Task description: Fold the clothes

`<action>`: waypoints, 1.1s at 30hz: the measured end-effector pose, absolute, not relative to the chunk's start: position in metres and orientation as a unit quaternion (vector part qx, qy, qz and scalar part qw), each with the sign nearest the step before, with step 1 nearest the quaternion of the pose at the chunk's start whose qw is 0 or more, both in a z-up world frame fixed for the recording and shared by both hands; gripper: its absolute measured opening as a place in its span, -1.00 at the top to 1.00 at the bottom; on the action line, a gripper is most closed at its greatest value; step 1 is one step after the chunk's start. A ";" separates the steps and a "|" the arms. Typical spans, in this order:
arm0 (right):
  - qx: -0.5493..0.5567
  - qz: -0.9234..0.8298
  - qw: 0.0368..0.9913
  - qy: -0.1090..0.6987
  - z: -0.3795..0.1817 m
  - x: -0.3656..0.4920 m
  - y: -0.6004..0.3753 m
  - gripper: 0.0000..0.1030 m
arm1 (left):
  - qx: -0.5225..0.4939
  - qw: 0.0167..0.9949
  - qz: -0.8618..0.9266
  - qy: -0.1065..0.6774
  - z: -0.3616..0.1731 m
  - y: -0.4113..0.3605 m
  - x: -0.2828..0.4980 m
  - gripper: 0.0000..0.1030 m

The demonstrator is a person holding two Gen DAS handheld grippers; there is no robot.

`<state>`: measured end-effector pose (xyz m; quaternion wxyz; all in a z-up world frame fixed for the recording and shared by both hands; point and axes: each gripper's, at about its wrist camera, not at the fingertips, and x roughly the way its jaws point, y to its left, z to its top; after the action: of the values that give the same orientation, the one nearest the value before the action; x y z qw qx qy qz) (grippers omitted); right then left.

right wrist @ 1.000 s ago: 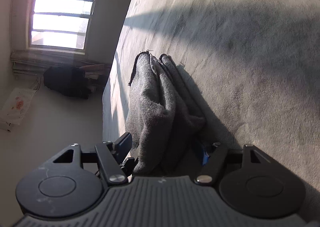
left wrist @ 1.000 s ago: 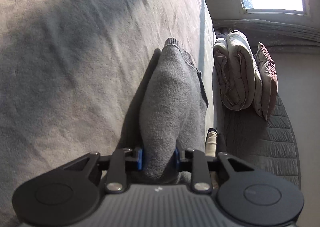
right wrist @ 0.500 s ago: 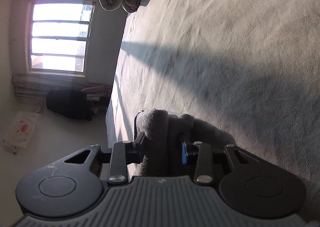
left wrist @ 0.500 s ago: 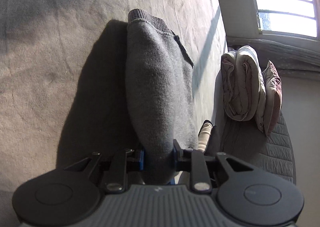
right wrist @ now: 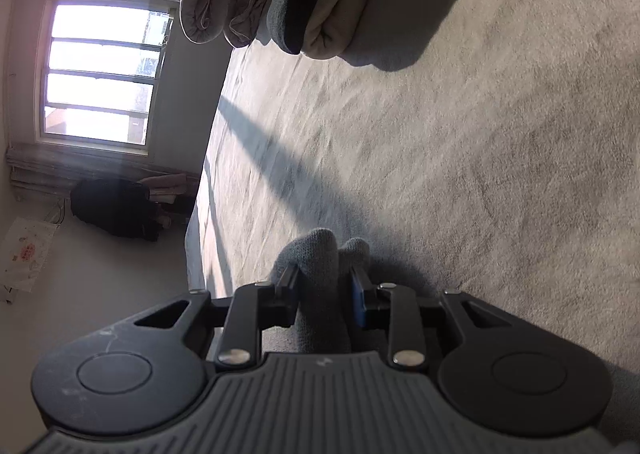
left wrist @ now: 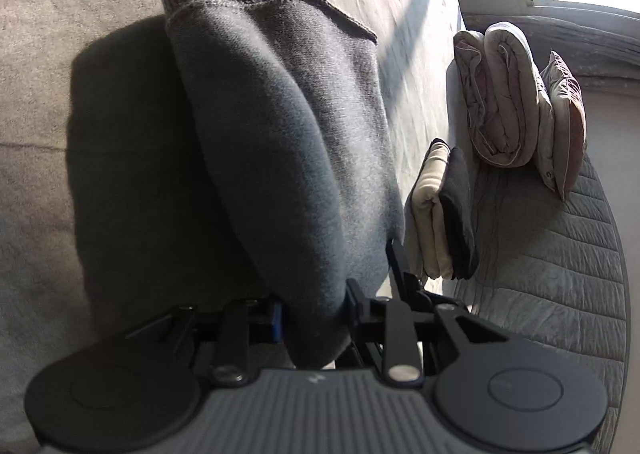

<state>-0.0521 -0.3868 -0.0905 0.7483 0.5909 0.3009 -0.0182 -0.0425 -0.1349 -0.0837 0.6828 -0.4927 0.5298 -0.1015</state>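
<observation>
**Both grippers clamped on the grey sweater above the bed**

The left gripper (left wrist: 314,312) pinches a thick bunch of the grey sweater (left wrist: 280,126), its jaws having just eased slightly wider around the cloth. The sweater hangs over the grey bedspread (left wrist: 60,182) — ribbed hem farthest from the gripper. The right gripper (right wrist: 325,292) has just closed on another fold of it. Beside the sweater on the bed lie folded clothes (left wrist: 442,210), with a rolled duvet (left wrist: 500,94) beyond.

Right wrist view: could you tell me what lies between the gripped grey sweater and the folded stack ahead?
In the right wrist view, only bare grey bed cover, crossed by a shadow band, lies between the grey sweater and the folded stack.
</observation>
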 end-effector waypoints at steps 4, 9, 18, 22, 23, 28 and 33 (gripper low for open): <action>0.584 -0.025 0.756 0.296 -0.095 -0.048 -0.395 0.40 | -0.446 0.672 -0.141 0.575 -0.084 -0.124 -0.030 0.35; 0.571 -0.034 0.768 0.287 -0.088 -0.049 -0.398 0.36 | -0.380 0.689 -0.174 0.592 -0.065 -0.099 -0.015 0.25; 0.535 0.000 0.795 0.288 -0.067 -0.060 -0.392 0.35 | -0.249 0.792 -0.189 0.525 -0.023 -0.051 0.012 0.05; 0.523 0.003 0.798 0.300 -0.068 -0.058 -0.386 0.34 | -0.146 0.849 -0.194 0.470 -0.014 -0.069 0.041 0.05; 0.520 0.003 0.798 0.304 -0.068 -0.057 -0.385 0.30 | -0.123 0.858 -0.194 0.460 -0.015 -0.074 0.047 0.05; 0.494 -0.001 0.812 0.311 -0.066 -0.053 -0.378 -0.23 | -0.081 0.853 -0.223 0.464 -0.033 -0.088 0.083 -0.02; 0.495 0.006 0.802 0.335 -0.079 -0.044 -0.377 -0.23 | -0.081 0.835 -0.243 0.487 -0.054 -0.096 0.106 -0.15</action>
<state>-0.0437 -0.3766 -0.0792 0.8018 0.4948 0.3352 0.0057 0.1062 -0.0965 -0.0544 0.8350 -0.0814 0.4871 -0.2426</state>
